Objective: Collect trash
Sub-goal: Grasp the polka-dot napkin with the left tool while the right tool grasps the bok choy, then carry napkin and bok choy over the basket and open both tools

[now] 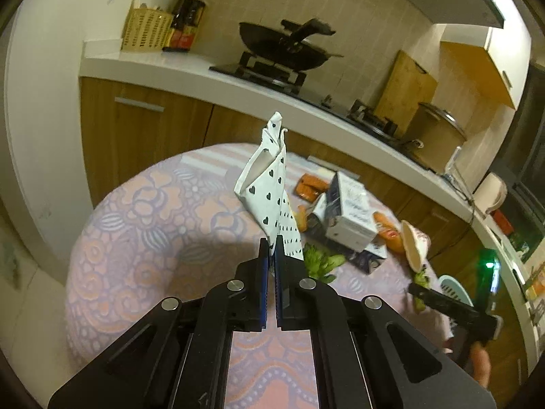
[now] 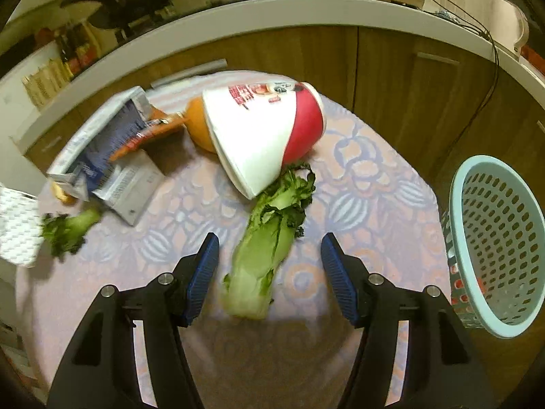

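The left gripper (image 1: 273, 243) pinches the white heart-printed paper wrapper (image 1: 269, 191) above the table (image 1: 143, 204), the spread right gripper (image 2: 269, 248) straddles the green vegetable stalk (image 2: 262, 259), but the red-and-white paper tub (image 2: 265, 133), torn carton (image 2: 102, 150) and light blue plastic basket (image 2: 497, 238) still wait.

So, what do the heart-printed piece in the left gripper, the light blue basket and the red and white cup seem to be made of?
Heart-printed piece: probably thin matte paper, since it holds sharp folds and stands stiff above the shut left gripper.
Basket: likely moulded plastic, smooth, with regular punched-looking holes.
Cup: seems coated paper or thin plastic, slightly glossy with printed graphics; I cannot tell which.
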